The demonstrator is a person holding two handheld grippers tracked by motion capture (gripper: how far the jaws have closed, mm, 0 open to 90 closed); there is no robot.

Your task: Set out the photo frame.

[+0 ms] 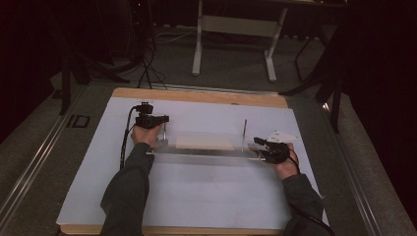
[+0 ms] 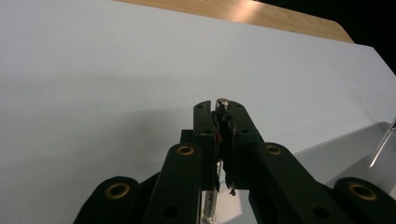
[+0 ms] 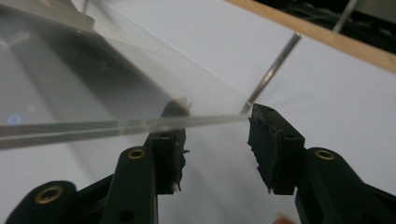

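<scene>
A clear acrylic plate [image 1: 204, 153] lies on the white sheet [image 1: 196, 196], with two thin metal rods standing on it. My left gripper [image 1: 161, 121] is shut on the top of the left rod [image 1: 165, 134]; in the left gripper view the rod's tip [image 2: 222, 102] pokes out between the closed jaws [image 2: 223, 122]. My right gripper [image 1: 258, 144] is open at the plate's right end. In the right gripper view the plate's edge [image 3: 93, 127] runs across between the spread jaws [image 3: 217, 135], and the right rod [image 3: 273, 70] rises just beyond them.
The white sheet covers a wooden board [image 1: 196, 96] whose edge shows at the back. The second rod [image 1: 244, 132] stands close to the right gripper. Table legs [image 1: 198, 49] and cables [image 1: 147, 59] stand on the floor beyond the board.
</scene>
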